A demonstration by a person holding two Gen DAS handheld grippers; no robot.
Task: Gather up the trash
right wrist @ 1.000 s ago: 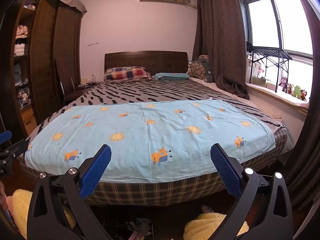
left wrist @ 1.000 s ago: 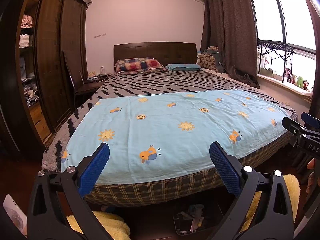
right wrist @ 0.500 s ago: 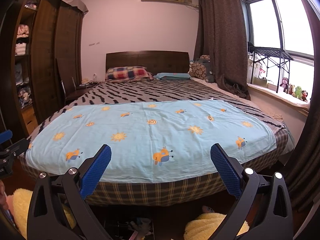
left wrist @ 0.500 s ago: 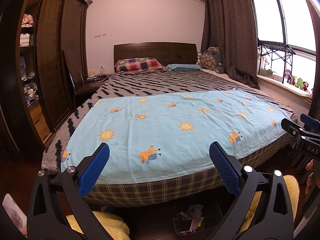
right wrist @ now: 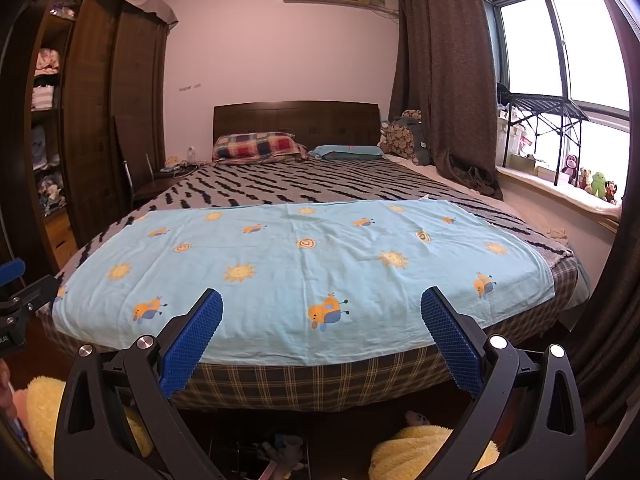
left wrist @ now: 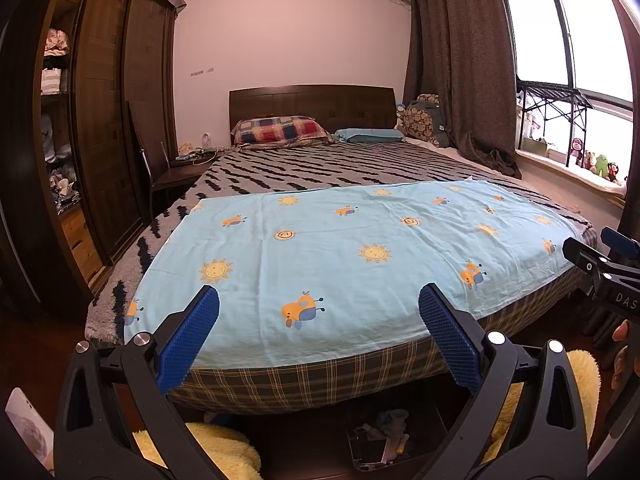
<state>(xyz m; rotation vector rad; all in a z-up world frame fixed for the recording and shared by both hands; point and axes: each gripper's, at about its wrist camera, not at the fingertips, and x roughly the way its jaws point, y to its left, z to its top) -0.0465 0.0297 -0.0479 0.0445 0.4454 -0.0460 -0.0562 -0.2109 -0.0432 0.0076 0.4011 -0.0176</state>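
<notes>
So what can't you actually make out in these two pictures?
- Bin contents, left wrist view: dark, under the bed, partly behind the left gripper.
- Floor clutter, right wrist view: cut by the bottom edge, flanked by the right gripper.
- Windowsill toys: too small.

The bed (left wrist: 304,384) was covered by a striped blanket (left wrist: 320,168); a blue sheet (left wrist: 340,264) and two pillows (left wrist: 280,130) were laid on top.
</notes>
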